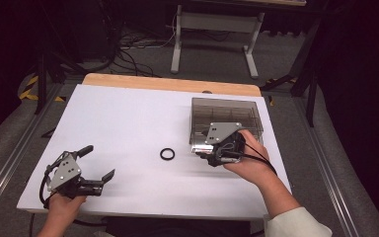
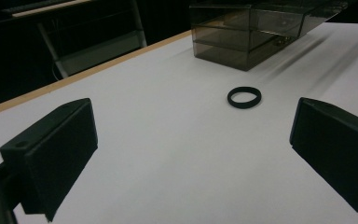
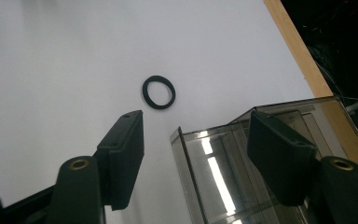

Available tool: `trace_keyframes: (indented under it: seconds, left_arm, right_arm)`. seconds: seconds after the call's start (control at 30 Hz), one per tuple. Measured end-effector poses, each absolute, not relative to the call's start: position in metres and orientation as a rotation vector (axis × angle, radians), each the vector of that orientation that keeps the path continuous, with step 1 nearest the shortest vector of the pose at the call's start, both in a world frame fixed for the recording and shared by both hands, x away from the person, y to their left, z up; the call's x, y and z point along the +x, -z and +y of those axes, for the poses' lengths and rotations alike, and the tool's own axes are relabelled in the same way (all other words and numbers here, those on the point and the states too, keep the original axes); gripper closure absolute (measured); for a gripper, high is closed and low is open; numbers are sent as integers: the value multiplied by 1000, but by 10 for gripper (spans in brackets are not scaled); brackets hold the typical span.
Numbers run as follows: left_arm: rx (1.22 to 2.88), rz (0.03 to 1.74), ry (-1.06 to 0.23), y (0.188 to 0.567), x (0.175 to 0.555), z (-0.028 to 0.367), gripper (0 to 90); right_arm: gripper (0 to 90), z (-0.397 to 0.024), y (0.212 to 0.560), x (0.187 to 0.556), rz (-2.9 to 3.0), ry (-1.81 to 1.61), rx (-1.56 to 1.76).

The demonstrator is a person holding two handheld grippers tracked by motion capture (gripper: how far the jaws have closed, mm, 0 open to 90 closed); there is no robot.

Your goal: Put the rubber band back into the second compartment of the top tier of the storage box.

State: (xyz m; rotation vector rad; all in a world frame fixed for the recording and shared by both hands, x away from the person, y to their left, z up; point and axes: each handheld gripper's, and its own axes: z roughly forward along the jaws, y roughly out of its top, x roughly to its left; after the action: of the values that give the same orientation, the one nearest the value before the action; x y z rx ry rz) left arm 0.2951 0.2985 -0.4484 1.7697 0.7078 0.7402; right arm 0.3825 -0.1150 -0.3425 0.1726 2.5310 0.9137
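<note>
Beside box (image 1: 227,118), ring (image 1: 167,154) seemingly flat

So there's a small black rubber ring (image 1: 167,154) lying flat on the white table top (image 1: 128,128), roughly mid-table, nothing touching it. Thin band, open centre, slightly oval-looking from the gripper views. Just to its right sits a smoky see-through plastic box (image 1: 226,118), upright, open at the top, with dividers inside. Ring and box are near each other but apart.

Black ring (image 1: 167,154), smoky box (image 1: 225,111)
</note>
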Motion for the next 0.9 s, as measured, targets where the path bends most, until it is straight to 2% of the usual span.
trace_keyframes:
  seconds: [0.5, 0.9]
  left_arm:
    - [1778, 698, -762, 448, 296, 299, 16]
    - [1771, 704, -736, 448, 295, 299, 16]
  right_arm:
    - [373, -96, 344, 382, 2540, -925, 137]
    - [384, -61, 359, 385, 2570, -914, 154]
